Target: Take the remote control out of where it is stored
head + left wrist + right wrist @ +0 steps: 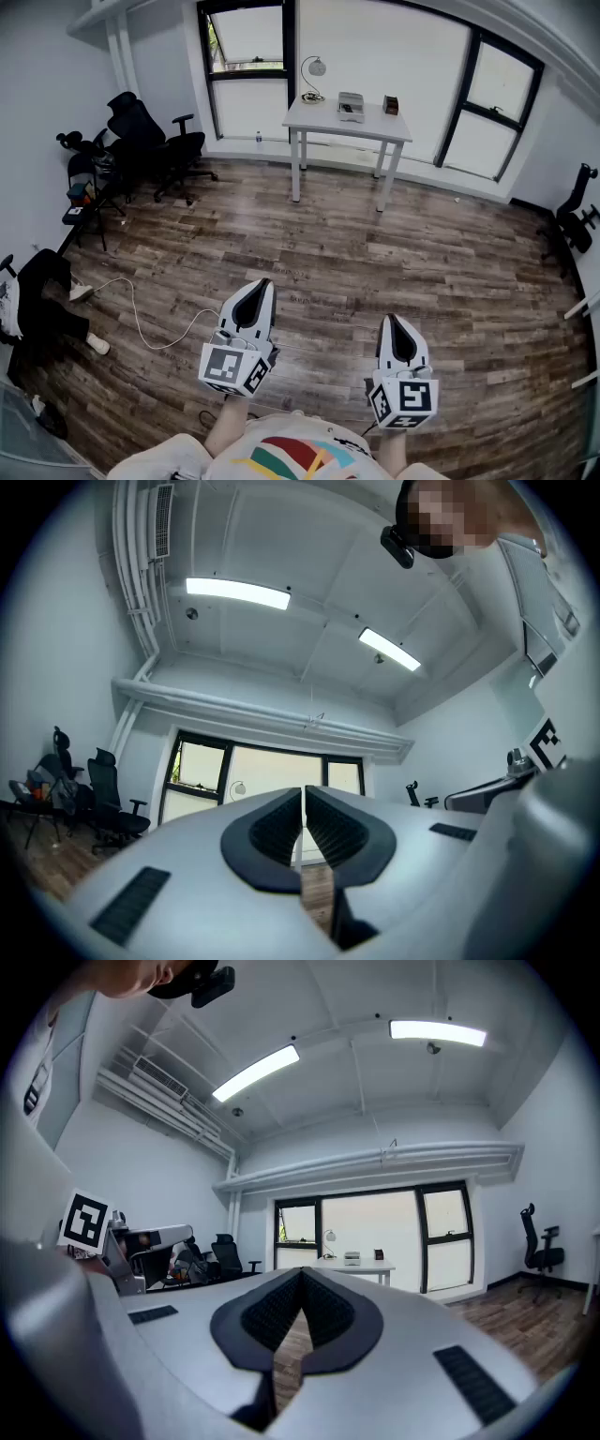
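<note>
The left claw (pixel 263 283) and right claw (pixel 390 321) are both closed, empty — the remote, unseen, is likely light and stiff, best pinched across its long sides.

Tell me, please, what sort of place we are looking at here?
Most likely a sparsely furnished office or lab room: black office chairs stand by the left wall, a white desk sits under wide windows, and strip lights run along the ceiling.
</note>
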Demonstrator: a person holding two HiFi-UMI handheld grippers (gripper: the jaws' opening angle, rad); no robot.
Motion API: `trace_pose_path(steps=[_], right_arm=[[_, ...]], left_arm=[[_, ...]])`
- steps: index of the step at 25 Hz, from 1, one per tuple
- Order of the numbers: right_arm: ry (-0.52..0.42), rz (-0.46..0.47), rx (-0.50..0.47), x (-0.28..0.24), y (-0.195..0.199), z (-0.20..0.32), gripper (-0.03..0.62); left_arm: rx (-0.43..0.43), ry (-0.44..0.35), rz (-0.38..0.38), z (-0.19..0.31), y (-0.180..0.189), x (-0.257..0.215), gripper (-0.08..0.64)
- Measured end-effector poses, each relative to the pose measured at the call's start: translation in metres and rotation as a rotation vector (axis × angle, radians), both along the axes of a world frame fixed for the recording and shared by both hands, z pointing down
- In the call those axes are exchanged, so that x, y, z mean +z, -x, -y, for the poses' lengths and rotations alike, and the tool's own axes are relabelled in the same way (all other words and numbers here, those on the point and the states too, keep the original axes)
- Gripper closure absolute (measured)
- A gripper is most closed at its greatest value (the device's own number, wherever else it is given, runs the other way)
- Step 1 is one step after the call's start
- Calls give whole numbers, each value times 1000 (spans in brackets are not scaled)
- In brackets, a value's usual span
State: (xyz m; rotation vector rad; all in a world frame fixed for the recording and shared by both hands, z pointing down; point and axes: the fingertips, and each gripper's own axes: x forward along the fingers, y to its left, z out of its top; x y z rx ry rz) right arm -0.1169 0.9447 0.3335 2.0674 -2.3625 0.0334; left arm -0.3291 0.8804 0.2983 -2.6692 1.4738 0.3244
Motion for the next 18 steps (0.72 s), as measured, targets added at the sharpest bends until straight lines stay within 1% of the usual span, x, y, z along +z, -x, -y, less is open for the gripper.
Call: trace_pose_path(steps=[3, 7, 9, 12, 13, 16, 18], right_arm=[[5, 13, 6, 2, -8, -2, 592], [8, 24, 15, 8, -22, -8, 592], [3, 7, 24, 13, -27, -12, 592], [10, -42, 49, 28, -32, -20, 592], [22, -34, 52, 34, -33, -21, 592], [53, 35, 25, 45, -32, -19, 592], [46, 21, -2, 41, -31, -17, 592]], left_arm=[[1, 5, 10, 0, -5, 0, 538], [13, 16, 3, -3, -18, 3, 538], [29, 14, 11, -5, -27, 3, 538], [48, 1, 47, -12, -41, 6, 538], [52, -4, 64, -16, -45, 8, 538], [46, -15, 100, -20, -51, 14, 538], [34, -6, 80, -14, -50, 15, 538]])
